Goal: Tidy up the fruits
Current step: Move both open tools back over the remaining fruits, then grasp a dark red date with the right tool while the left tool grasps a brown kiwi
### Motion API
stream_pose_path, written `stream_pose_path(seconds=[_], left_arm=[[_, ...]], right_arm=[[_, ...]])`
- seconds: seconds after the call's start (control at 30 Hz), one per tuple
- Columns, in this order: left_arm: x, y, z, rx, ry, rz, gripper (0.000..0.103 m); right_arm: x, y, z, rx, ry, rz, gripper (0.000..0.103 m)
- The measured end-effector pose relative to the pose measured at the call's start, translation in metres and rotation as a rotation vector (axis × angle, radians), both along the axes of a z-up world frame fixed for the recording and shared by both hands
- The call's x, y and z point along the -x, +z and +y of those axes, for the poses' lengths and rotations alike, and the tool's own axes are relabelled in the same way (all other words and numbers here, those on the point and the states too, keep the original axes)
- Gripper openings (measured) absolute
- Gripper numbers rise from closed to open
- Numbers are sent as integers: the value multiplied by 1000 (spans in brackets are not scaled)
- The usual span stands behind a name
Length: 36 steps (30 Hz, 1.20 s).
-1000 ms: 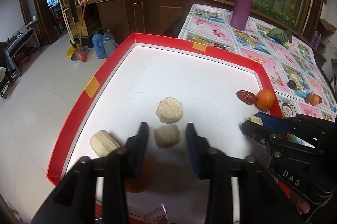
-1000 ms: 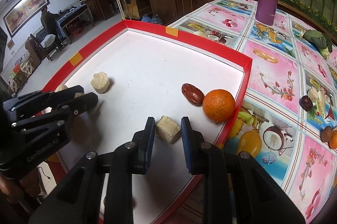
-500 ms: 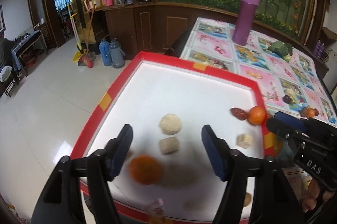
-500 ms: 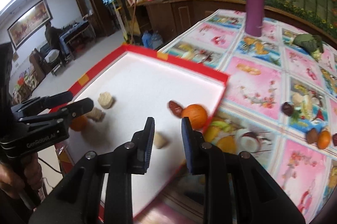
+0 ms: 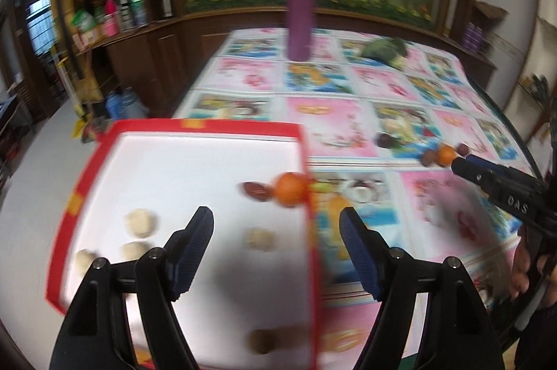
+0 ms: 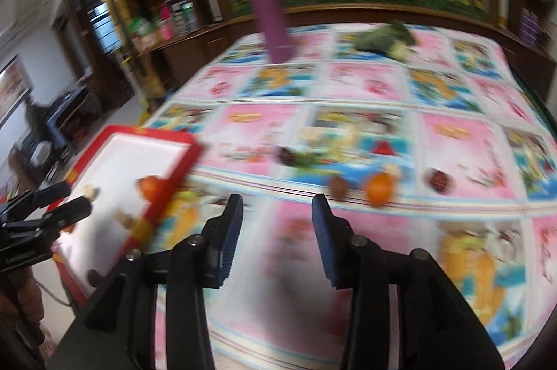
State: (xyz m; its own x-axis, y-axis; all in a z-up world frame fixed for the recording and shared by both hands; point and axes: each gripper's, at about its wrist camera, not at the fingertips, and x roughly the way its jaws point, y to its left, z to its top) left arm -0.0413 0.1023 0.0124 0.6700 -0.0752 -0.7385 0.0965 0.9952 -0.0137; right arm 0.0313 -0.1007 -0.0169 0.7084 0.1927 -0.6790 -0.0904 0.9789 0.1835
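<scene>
Both views are motion-blurred. A red-rimmed white tray [image 5: 195, 126] holds an orange [image 5: 289, 189], a dark red date [image 5: 256, 190] and several pale beige pieces [image 5: 141, 222]. My left gripper [image 5: 276, 248] is open and empty above the tray's right side. My right gripper [image 6: 275, 234] is open and empty above the patterned tablecloth, right of the tray [image 6: 181, 168]. Ahead of it lie a small orange [image 6: 379, 189], a brown fruit [image 6: 338, 187] and two dark dates [image 6: 438, 180]. The right gripper also shows in the left wrist view [image 5: 487, 175].
A purple flask [image 5: 300, 11] and a green vegetable [image 5: 384, 51] stand at the far side of the pink fruit-print tablecloth [image 5: 334, 109]. A brown fruit [image 5: 268, 340] lies at the tray's near edge. Wooden cabinets and floor lie left of the table.
Both grippers have lifted and swung right. The left jaws have opened wide. The right gripper has let go of the beige piece, left the tray and opened over the tablecloth.
</scene>
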Motion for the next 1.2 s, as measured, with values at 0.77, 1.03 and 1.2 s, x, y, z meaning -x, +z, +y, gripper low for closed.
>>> stream_pose_path(seconds=[0.77,1.03,1.2], left_arm=[[-65,-28,-124,-22,-270,72,75],[-87,-42,-143,-5,-327,94,69],[-99,-50,-154,4,-351,120,60]], right_arm=[[-41,-25,-109,52,-168,82,43],[-47,-34,-109,63,-162,93,38],[-49,-38,-111,55,-156,101,33]])
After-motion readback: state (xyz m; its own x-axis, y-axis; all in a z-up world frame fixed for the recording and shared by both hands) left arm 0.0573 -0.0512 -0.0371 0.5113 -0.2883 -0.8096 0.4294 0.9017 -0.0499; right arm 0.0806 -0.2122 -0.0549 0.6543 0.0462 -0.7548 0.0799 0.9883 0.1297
